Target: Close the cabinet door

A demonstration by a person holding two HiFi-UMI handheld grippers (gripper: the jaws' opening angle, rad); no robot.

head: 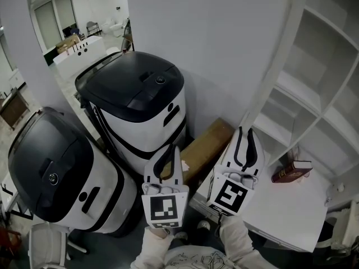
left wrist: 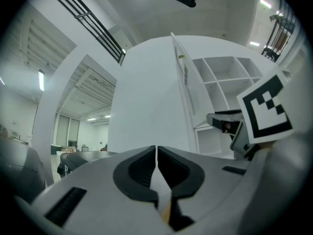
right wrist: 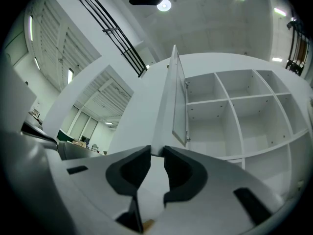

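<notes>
The white cabinet (head: pixel 320 88) of open cubbies stands at the right, with its door (head: pixel 270 58) swung wide open and seen edge-on. In the right gripper view the door (right wrist: pixel 179 99) hangs just left of the empty shelves (right wrist: pixel 230 116). My right gripper (head: pixel 245 130) points at the door's lower end, its jaws a narrow gap apart with nothing between them (right wrist: pixel 156 152). My left gripper (head: pixel 169 149) is held lower left, away from the door, shut and empty (left wrist: pixel 156 151). The door (left wrist: pixel 182 77) also shows in the left gripper view.
Two black-and-white wheeled machines (head: pixel 137 97) (head: pixel 56 172) stand at the left against a white wall (head: pixel 207 43). A cardboard box (head: pixel 205 147) lies between them and the cabinet. A dark red book (head: pixel 290 171) lies on a white surface (head: pixel 286 206) below the shelves.
</notes>
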